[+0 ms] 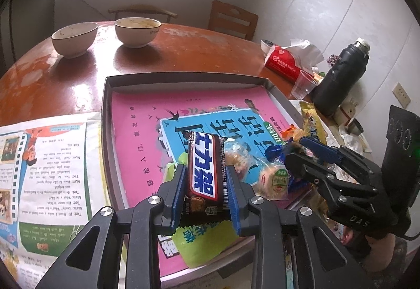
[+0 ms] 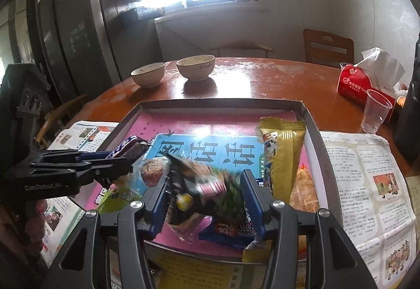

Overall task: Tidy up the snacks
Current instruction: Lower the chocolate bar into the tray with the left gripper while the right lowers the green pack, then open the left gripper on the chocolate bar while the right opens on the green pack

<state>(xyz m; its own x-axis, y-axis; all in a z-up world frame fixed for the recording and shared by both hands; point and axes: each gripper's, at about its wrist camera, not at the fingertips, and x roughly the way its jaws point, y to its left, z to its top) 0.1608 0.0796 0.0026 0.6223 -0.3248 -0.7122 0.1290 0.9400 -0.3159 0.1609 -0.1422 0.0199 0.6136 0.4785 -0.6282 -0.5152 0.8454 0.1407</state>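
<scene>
Left gripper (image 1: 206,184): pads pinching a brown chocolate bar (image 1: 207,171) with a blue-and-white label, above the tray.
Right gripper (image 2: 207,199): jaws clamped on a dark, blurred snack packet (image 2: 199,189).
Tray: shallow grey box (image 2: 312,129), pink book inside, yellow snack bag (image 2: 283,155) at its right wall.
Far: two white ceramic bowls (image 1: 105,36) on the wooden table.

Tray (image 2: 312,129) at table (image 2: 262,79) near edge; snacks heaped in tray near-right corner; two bowls (image 2: 195,67) behind tray; tissue pack (image 2: 354,84), cup (image 2: 375,110) toward table right edge.
</scene>
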